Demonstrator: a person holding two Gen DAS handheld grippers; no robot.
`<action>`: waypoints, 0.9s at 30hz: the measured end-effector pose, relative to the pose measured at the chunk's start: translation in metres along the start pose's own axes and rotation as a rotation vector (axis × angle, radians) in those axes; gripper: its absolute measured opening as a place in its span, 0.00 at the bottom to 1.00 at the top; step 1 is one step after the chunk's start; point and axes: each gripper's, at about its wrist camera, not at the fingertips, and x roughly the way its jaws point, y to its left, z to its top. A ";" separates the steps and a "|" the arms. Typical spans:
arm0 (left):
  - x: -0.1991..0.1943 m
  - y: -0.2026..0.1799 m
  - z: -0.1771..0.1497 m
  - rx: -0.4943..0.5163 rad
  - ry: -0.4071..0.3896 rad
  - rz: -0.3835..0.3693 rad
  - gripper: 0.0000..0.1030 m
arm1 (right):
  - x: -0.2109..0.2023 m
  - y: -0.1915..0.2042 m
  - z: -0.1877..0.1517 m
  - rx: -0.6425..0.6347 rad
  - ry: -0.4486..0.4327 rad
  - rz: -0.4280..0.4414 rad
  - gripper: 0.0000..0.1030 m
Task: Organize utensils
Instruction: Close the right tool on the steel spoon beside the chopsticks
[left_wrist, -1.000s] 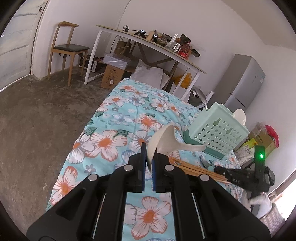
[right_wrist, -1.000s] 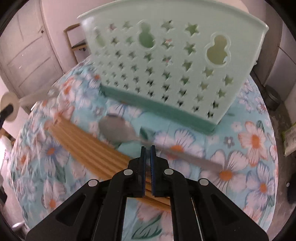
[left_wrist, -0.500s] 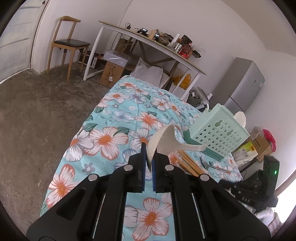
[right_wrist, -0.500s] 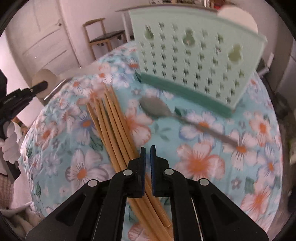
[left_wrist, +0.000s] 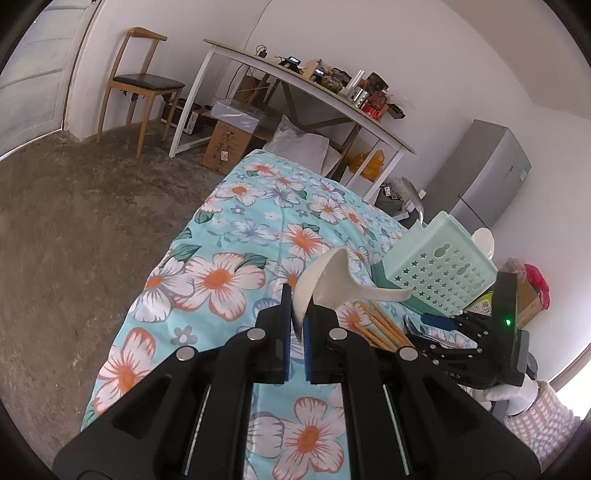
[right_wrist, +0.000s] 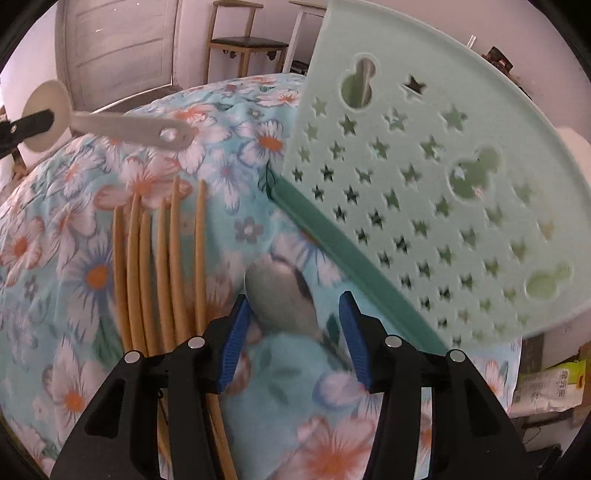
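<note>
Here, in the left wrist view, the left gripper (left_wrist: 297, 325) sits at lower centre with its pads pressed on the bowl of a white plastic spoon (left_wrist: 325, 280), whose handle runs off to the right toward the mint-green utensil basket (left_wrist: 439, 266) at centre right. The basket stands on the floral cloth (left_wrist: 229, 258) that covers the surface. Below the spoon's handle the bundle of wooden chopsticks (left_wrist: 380, 325) lies on the cloth, and just right of them the right gripper (left_wrist: 443, 325) shows as a dark shape with a green light, low over the cloth in front of the basket.

In the right wrist view, the right gripper (right_wrist: 291, 332) is at lower centre, its blue pads spread; they have just been opening. Between them, a little left of the midline, lies the bowl of a metal spoon (right_wrist: 277, 295) on the cloth. Its bowl lies toward the top of the frame, and its handle seems to run down under the gripper, though blur hides most of it. The pads do not press on it. So the long axis appears to run roughly along the gripper's pointing line, and the jaws would close across it. The chopsticks (right_wrist: 162, 251) lie just left of the left pad, nearly parallel to the spoon, close enough to be caught too. The basket (right_wrist: 424, 192) fills the upper right. This gripper is by far the nearer to the metal spoon.
</note>
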 end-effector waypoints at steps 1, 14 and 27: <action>0.001 0.000 0.000 -0.002 0.001 0.000 0.04 | 0.003 -0.001 0.002 0.018 -0.003 0.016 0.41; -0.002 -0.001 -0.001 0.000 -0.014 0.009 0.04 | -0.018 -0.001 0.034 0.157 -0.155 0.011 0.05; -0.039 -0.021 0.011 0.045 -0.110 -0.035 0.04 | -0.157 -0.098 -0.016 0.573 -0.504 0.172 0.02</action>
